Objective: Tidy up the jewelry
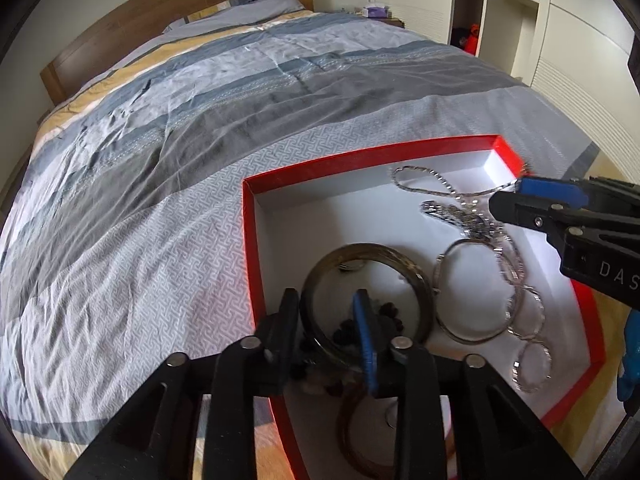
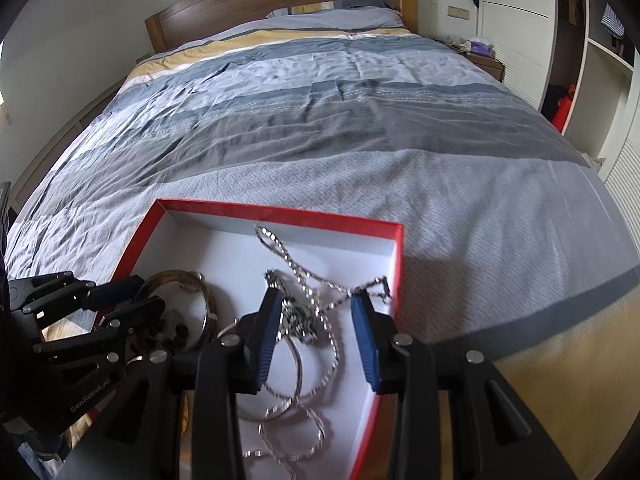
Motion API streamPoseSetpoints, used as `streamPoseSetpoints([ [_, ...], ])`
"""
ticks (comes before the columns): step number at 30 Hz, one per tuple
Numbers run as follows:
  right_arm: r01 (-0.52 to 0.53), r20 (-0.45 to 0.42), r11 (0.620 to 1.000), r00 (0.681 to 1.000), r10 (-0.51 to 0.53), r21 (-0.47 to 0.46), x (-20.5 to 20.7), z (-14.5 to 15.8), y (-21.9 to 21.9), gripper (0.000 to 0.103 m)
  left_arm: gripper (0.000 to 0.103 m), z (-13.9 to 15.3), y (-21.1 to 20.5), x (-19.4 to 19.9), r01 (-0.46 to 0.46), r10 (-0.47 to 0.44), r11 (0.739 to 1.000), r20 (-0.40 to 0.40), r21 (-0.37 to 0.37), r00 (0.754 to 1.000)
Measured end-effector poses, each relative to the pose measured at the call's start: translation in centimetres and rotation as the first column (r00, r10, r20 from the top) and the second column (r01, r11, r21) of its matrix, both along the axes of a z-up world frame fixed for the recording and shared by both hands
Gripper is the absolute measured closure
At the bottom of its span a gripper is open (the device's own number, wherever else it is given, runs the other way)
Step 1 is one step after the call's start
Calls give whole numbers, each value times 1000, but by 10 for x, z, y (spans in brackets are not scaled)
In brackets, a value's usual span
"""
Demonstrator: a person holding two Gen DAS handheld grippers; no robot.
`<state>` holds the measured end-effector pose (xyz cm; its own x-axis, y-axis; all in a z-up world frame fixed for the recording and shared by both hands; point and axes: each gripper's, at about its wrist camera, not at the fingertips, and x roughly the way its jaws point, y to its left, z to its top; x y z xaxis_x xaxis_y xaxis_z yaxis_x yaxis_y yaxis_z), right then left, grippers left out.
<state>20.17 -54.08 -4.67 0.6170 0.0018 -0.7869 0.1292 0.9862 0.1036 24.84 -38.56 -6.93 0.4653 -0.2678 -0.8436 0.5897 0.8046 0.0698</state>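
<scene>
Sorting step inside red box (image 2: pixel 394 240) on bed (image 2: pixel 320 120). Left gripper (image 1: pixel 328 312) partly open astride bangle (image 1: pixel 400 268), unclamped; right gripper (image 2: pixel 316 312) partly open over chain (image 2: pixel 296 276), nothing held. Next: probably closing squarely on one piece.

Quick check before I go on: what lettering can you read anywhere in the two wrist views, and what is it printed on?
"DAS", cut off by the frame edge: white letters on the black body of the right gripper, left wrist view.
"GenRobot.AI": on the black body of the left gripper, right wrist view.
Purple tissue box on the nightstand: print too small to read.
Red box, jewelry, bedding: no text seen.
</scene>
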Motion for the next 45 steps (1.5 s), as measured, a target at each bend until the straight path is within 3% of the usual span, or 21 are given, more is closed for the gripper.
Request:
streamPoseSetpoints([
  [4, 18, 16, 1000, 1000, -18, 7, -19, 12, -1, 68, 64, 15, 8, -13, 0, 0, 1000, 13, -30, 1000],
  [8, 35, 33, 999, 999, -35, 6, -39, 28, 4, 68, 50, 34, 24, -28, -19, 21, 998, 32, -57, 999],
  [16, 51, 53, 999, 997, -51, 17, -82, 57, 35, 66, 41, 73, 74, -71, -66, 73, 992, 62, -105, 995],
  [23, 22, 88, 999, 996, -25, 25, -128, 81, 87, 61, 32, 98, 130, -118, -127, 140, 984, 97, -129, 985],
  [35, -3, 127, 1000, 992, 3, 4, -187, 102, 173, 52, 15, 144, 232, -189, -255, 288, 953, 216, -166, 933],
  [45, 4, 178, 998, 984, 7, -64, -219, 116, 224, 38, 1, 151, 287, -231, -329, 378, 918, 241, -221, 894],
])
